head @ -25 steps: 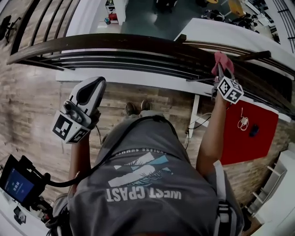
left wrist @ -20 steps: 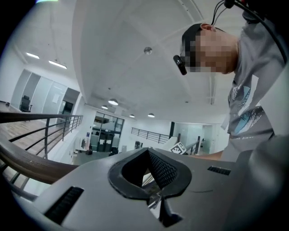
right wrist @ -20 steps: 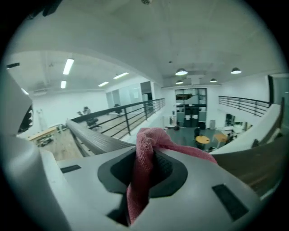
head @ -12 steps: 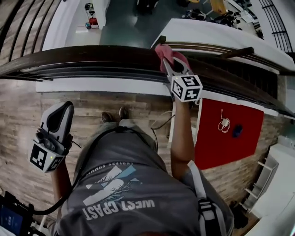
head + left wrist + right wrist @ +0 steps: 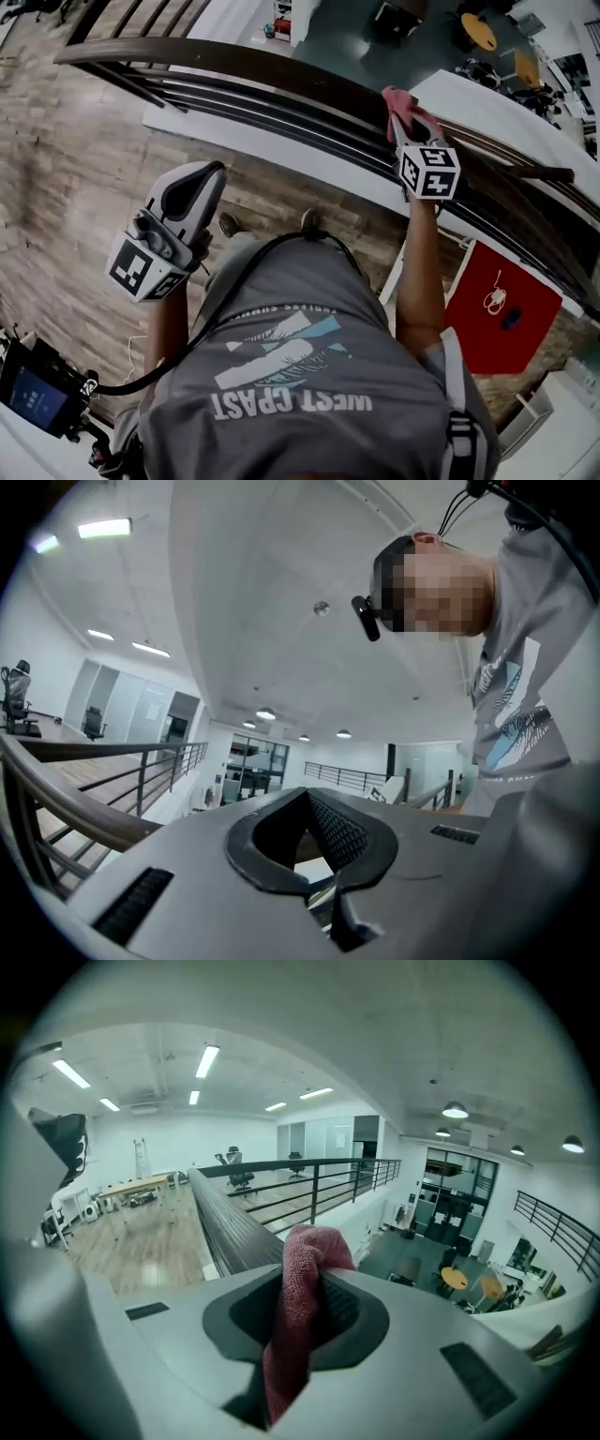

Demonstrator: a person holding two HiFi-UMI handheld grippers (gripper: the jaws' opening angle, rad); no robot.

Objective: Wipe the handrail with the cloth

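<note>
Bright, even indoor light, with fisheye views throughout.
Ceiling strip lights (image 5: 208, 1058) and round lamps (image 5: 455, 1110) glow overhead; shadows are faint, edges bend and darken, and the left gripper (image 5: 306, 795) looks soft up close.

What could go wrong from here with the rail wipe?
1. The cloth is pinched as a narrow bunch in the right hand-held gripper. If it slips, it likely drops past the handrail to the lower floor.
2. Little cloth shows beyond the jaws, so the hard tips may scrape the handrail instead of wiping it.
3. The left hand-held gripper is shut, empty and off the rail, so it probably couldn't catch the cloth.
</note>
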